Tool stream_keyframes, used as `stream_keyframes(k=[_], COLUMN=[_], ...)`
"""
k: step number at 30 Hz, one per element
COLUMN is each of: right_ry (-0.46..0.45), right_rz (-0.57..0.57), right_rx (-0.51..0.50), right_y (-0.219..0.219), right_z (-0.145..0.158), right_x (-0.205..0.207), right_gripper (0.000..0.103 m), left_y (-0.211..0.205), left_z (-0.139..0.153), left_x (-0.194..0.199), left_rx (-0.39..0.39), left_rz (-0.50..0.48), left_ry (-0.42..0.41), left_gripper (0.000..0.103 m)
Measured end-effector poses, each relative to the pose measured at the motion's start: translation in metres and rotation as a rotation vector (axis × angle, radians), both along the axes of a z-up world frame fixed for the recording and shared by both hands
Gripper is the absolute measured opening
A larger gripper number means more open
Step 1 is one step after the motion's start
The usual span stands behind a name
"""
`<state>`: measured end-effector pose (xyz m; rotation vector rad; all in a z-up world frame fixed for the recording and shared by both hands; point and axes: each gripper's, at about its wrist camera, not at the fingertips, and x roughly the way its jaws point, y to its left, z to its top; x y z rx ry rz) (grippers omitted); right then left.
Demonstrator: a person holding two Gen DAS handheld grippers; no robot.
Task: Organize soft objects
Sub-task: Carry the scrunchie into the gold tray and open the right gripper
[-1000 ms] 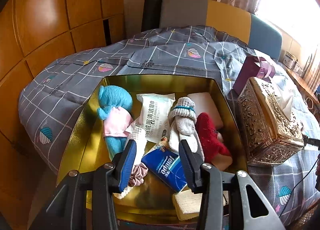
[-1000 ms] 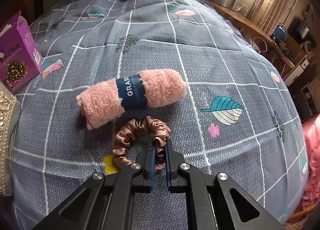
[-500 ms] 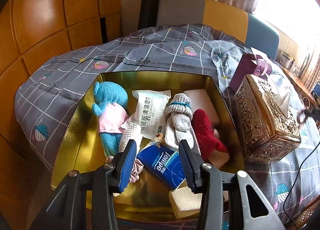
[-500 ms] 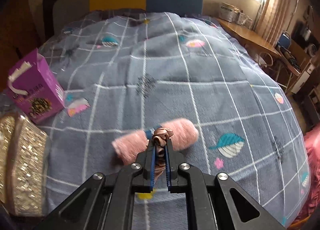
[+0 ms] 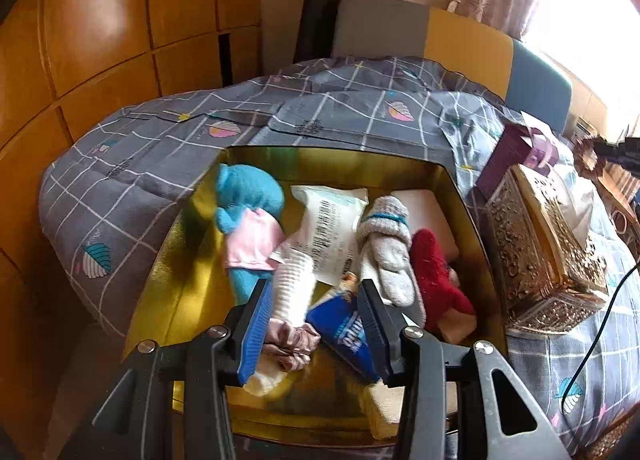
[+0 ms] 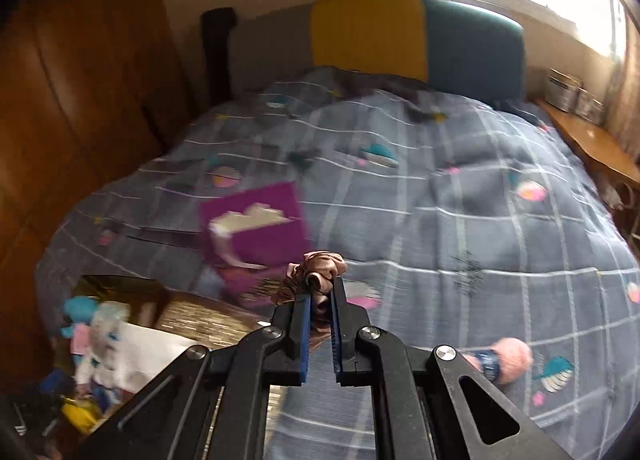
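Brown scrunchie clamped in right gripper jaws, left gripper jaws apart over gold box, pink towel roll only in right view

Blue tissue pack with white lettering, perhaps "Tempo", white wipes packet print illegible

Glossy gold box; satiny brown scrunchie; matt cotton quilt; embossed metallic tissue holder; polished wood wardrobe.
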<state>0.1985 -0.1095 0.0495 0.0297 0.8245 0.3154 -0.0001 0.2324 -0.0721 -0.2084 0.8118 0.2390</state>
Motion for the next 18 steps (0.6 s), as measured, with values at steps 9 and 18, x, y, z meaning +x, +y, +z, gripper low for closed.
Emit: stream_keyframes(k=[9,18], right_ry=[0.041,0.211], right_rz=[0.406,0.604], right_rx=[0.045,-0.152], right_y=[0.146,0.234], right_z=[-0.011,-0.109], right_x=[-0.064,-0.115], right_gripper=[0.009,0.009], left_y=[0.027,0.031], left_z=[-0.001,-0.001], left_x=[-0.005,-0.010], left_rx=[-0.001,0.012], left_rz=[0.080,0.096], left_ry=[-0.002,-0.005], left_gripper=[0.044,0.044])
